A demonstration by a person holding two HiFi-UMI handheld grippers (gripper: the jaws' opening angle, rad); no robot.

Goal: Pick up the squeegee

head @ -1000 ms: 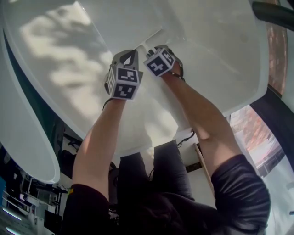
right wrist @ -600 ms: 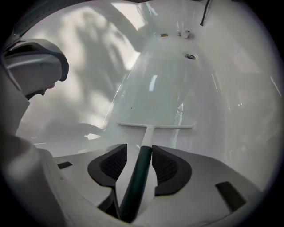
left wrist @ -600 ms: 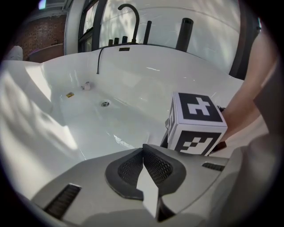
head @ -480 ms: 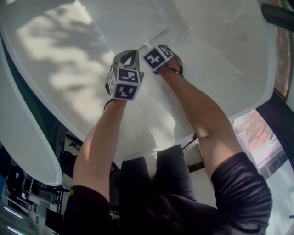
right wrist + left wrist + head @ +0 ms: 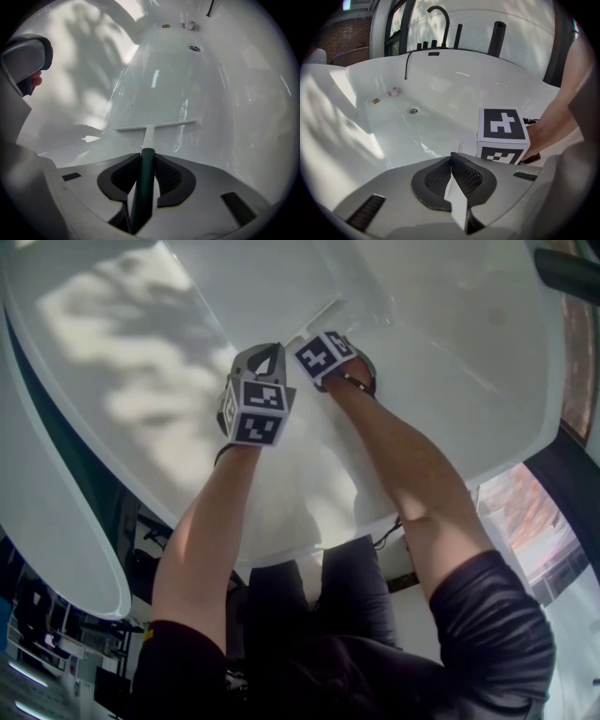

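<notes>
The squeegee has a dark green handle [image 5: 145, 180] and a white neck and blade [image 5: 157, 125]. My right gripper [image 5: 146, 169] is shut on the handle, and the blade lies crosswise against the white bathtub's sloping wall [image 5: 168, 84]. In the head view the blade [image 5: 321, 315] shows as a pale bar just beyond the right gripper [image 5: 307, 341]. My left gripper [image 5: 264, 360] is close beside it on the left. In its own view the left gripper [image 5: 452, 174] has its pads pressed together with nothing between them. The right gripper's marker cube [image 5: 502, 133] is just ahead of it.
The tub's drain [image 5: 413, 111] sits in the floor at the far end, with a small round object [image 5: 394, 91] near it. A black curved tap [image 5: 439, 16] and a black hand shower [image 5: 497, 37] stand on the far rim. The tub's near rim [image 5: 281, 540] curves below my forearms.
The right gripper with the squeegee has edged a little farther into the tub. The left gripper has hardly moved.
</notes>
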